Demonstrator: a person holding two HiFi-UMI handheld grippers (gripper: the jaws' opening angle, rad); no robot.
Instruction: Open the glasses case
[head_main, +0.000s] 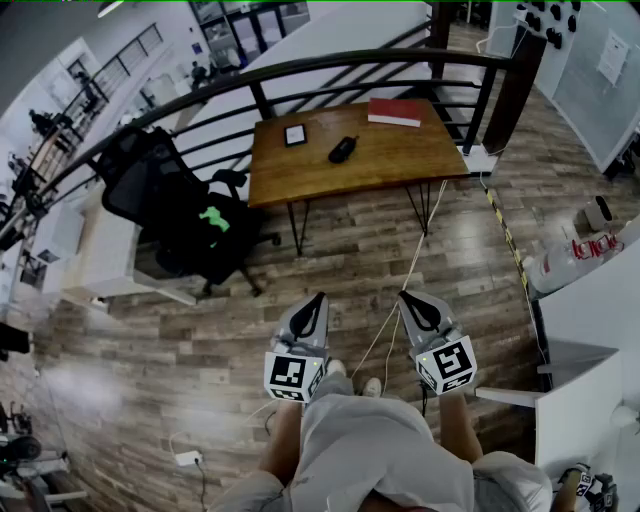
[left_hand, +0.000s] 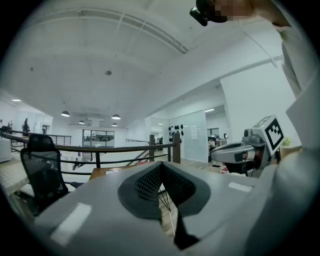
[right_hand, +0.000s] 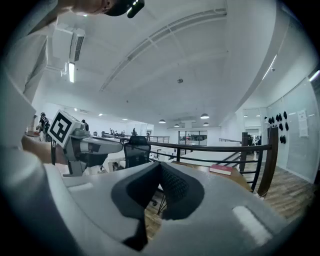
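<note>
The black glasses case (head_main: 343, 149) lies shut near the middle of a wooden table (head_main: 400, 158), far ahead of me in the head view. Both grippers are held level at waist height, well short of the table. My left gripper (head_main: 318, 298) is shut with nothing in it, its pads meeting at the tip (left_hand: 161, 165). My right gripper (head_main: 405, 297) is beside it, also shut and empty (right_hand: 160, 165). Each gripper view shows the other gripper alongside. The case is not visible in either gripper view.
On the table lie a red book (head_main: 394, 112) and a small dark tablet (head_main: 295, 135). A black office chair (head_main: 170, 205) stands to the table's left. A dark railing (head_main: 330, 68) curves behind the table. A white cable (head_main: 405, 285) runs across the wooden floor.
</note>
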